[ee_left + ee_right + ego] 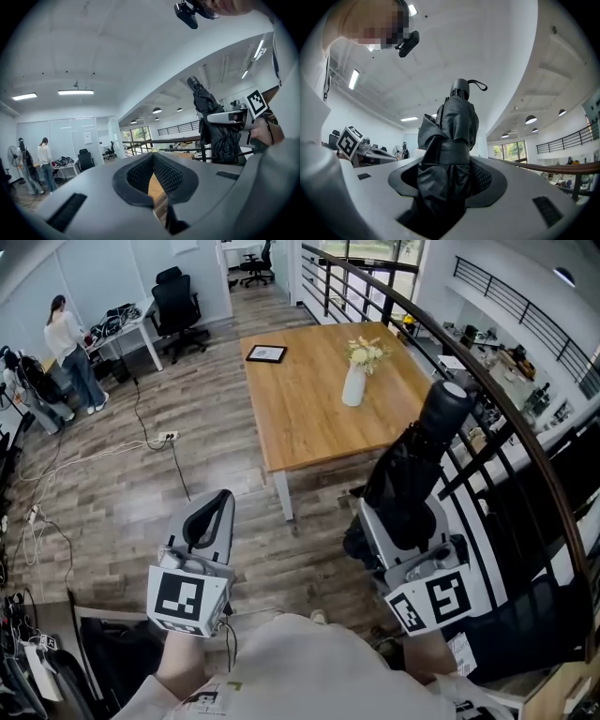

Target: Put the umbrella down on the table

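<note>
A folded black umbrella (413, 470) stands upright between the jaws of my right gripper (405, 521), which is shut on its wrapped canopy; the handle end with its strap (461, 88) points up. The right gripper view shows the fabric (449, 140) filling the gap between the pads. My left gripper (221, 504) hangs lower left over the floor, jaws together and empty, pad tips touching (152, 161). The wooden table (309, 423) lies ahead, beyond both grippers. In the left gripper view, the umbrella (216, 129) shows at the right.
On the table stand a white vase of flowers (354, 379) and a dark framed tablet (266, 353). A black railing (487, 404) runs along the right. Cables (141, 442) trail over the wood floor; a person (70, 352) and an office chair (178, 304) are far left.
</note>
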### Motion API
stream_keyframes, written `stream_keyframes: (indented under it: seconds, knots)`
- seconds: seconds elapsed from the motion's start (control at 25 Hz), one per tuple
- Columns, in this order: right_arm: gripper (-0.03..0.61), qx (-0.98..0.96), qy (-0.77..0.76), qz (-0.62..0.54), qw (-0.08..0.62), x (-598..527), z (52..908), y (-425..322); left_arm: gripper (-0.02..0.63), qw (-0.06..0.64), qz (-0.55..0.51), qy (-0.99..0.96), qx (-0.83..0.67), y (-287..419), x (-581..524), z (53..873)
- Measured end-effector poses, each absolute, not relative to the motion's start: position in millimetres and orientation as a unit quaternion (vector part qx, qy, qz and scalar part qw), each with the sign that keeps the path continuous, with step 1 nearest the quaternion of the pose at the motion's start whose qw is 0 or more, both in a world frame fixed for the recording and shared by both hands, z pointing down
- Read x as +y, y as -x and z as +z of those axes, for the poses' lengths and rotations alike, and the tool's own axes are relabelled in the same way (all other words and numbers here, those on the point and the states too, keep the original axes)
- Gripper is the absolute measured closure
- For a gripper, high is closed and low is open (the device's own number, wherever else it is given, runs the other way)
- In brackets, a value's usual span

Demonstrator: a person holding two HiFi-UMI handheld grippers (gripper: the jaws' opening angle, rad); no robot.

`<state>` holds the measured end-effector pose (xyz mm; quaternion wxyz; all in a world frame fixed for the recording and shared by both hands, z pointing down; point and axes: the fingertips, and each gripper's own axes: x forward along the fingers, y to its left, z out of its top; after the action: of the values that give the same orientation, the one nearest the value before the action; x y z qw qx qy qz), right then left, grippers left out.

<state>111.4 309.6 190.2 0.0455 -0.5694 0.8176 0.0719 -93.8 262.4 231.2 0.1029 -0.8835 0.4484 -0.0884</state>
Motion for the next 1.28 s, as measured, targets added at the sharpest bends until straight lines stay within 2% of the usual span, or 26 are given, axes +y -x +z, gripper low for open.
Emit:
stream_keyframes:
  seconds: [0.44,0.68,1.12,1.28]
  knots:
    - [0.314,0.821,0.567,0.046,0.052,307.7,209.1,-162.1,0.597,0.082,-0.099,0.876,0.465,52.2,276.8,254.9]
    - [0.314,0.829,0.557,0.039,0.040,291.7,222.4,-166.6,0.597,0.080,-0.087,0.876,0.467,39.0,264.4,258.2]
    - [0.314,0.827,0.561,0.020,0.024,219.4,261.9,-160.4,0.597,0.095,-0.061,0.887,0.448,29.3,197.3,280.8]
    - [0.314,0.830,0.558,0.010,0.012,171.3,270.7,-150.0,0.597,0.069,-0.072,0.886,0.452,41.6,150.1,293.1]
